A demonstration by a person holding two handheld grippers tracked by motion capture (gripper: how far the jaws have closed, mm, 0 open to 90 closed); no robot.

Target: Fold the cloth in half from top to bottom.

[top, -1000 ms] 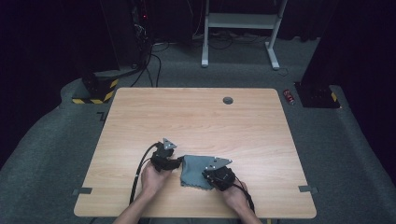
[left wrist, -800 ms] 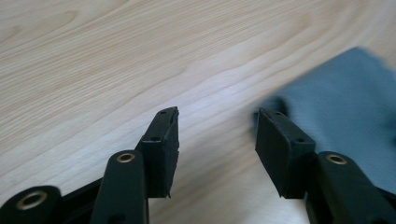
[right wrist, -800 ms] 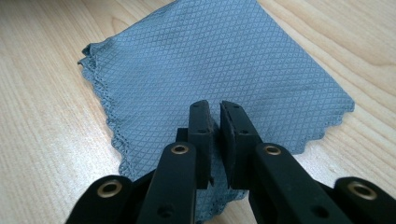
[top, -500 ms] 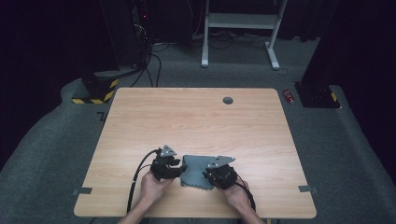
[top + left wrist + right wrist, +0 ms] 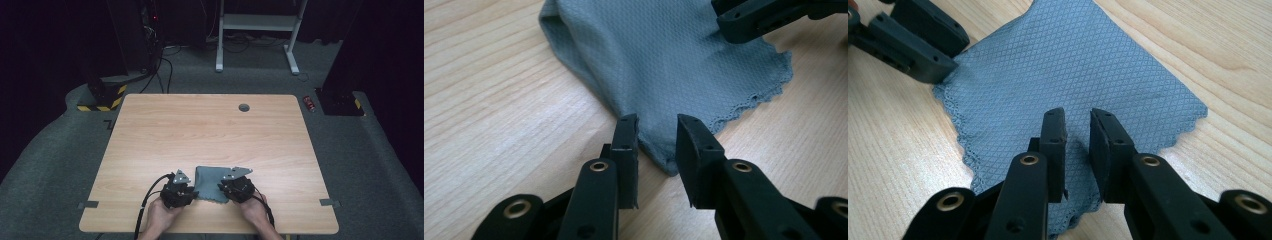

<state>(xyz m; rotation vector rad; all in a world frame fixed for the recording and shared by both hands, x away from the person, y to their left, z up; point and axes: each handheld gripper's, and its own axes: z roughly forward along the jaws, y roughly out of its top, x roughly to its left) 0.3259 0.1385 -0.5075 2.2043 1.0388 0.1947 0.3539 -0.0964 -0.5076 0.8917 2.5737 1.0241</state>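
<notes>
One small blue-grey woven cloth with a wavy stitched edge (image 5: 210, 184) lies flat on the light wooden table (image 5: 210, 130), close to the person's side. It sits between the two grippers, and both touch it.

The left gripper (image 5: 656, 142) has a corner of the cloth right in front of it, poking into the gap between its two black jaws. The jaws have just been closing in on that corner, but a little space is left on each side, so they are not pinching it yet. The cloth stretches away from this gripper, up and to the right in the left gripper view.

The right gripper (image 5: 1078, 137) stands over the near edge of the cloth, jaws partly spread with a narrow gap. I cannot tell if a fold is caught between them.

Both hands are about equally near. The next move likely depends on the left jaws shutting on that corner.

Count: one cloth, two grippers, one table.
</notes>
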